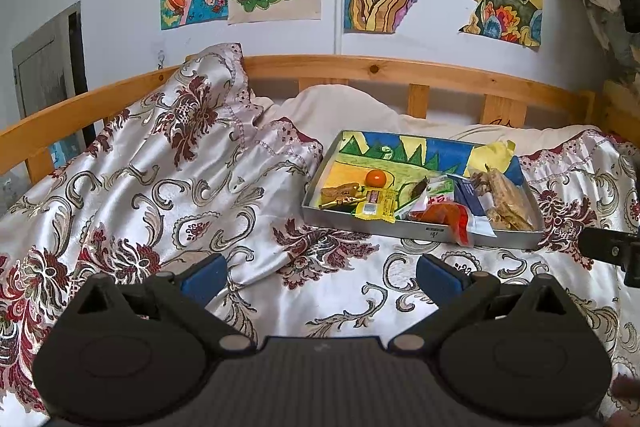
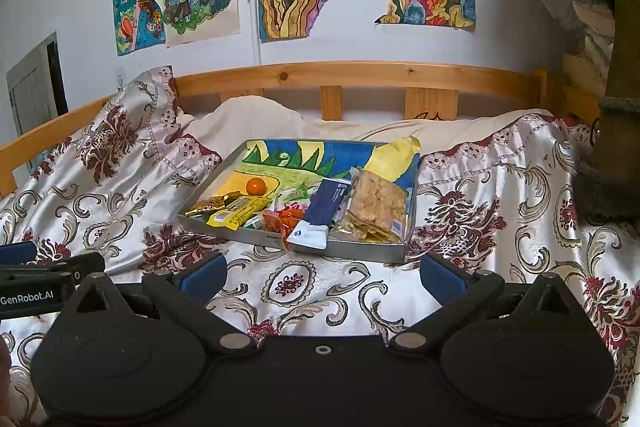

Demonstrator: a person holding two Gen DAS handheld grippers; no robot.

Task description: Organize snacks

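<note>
Item, my right gripper [image 2: 320,279]: jaws wide apart, holding nothing, over the patterned bedspread [image 2: 304,291]; my left gripper [image 1: 322,279] likewise spread and empty. Item, snack tray [image 2: 360,247]: ahead of the right gripper and nearer it, up and right of the left. Item, blue packet [image 2: 324,211]: long axis running away from me, near end overhanging the tray's front rim.

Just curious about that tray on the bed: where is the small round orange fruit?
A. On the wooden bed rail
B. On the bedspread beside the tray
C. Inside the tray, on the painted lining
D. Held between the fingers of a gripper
C: the orange fruit sits inside the tray, among the snack packets.
</note>
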